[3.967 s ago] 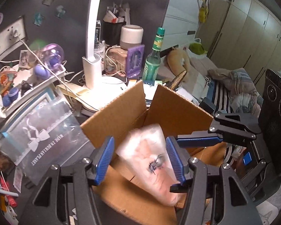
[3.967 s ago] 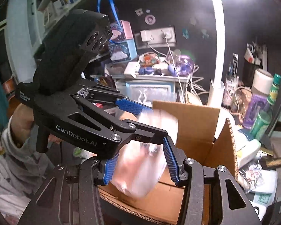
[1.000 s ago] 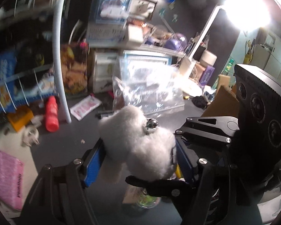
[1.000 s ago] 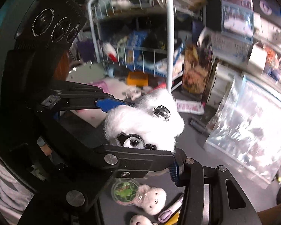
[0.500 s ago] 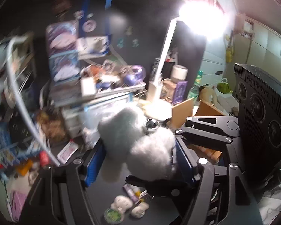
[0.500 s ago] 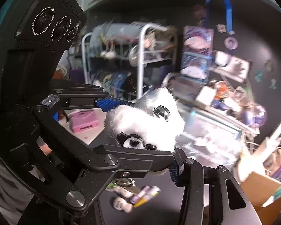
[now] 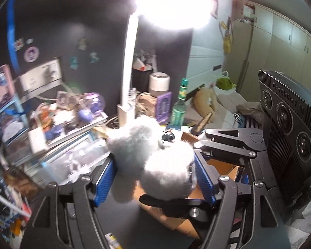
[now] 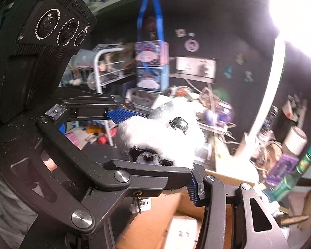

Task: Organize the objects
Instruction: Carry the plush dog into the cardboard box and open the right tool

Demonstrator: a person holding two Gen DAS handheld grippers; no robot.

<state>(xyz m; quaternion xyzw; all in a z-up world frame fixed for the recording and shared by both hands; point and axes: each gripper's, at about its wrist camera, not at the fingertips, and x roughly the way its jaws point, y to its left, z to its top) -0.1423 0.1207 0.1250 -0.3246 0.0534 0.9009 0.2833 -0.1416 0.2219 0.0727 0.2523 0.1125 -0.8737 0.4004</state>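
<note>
The fluffy toy is squeezed between both grippers, left and right. It looks soft and light, best held round its middle.

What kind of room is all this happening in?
Most likely someone's bedroom with a cluttered desk in it. A lit desk lamp stands over shelves of trinkets, a bed with a plush toy lies behind, and tall wardrobe doors line the far wall. Both grippers hold a white fluffy toy over a cardboard box.

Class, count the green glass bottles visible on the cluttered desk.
1: the green bottle stands upright beyond the white plush toy, beside the purple box. Others may be hidden.
</note>
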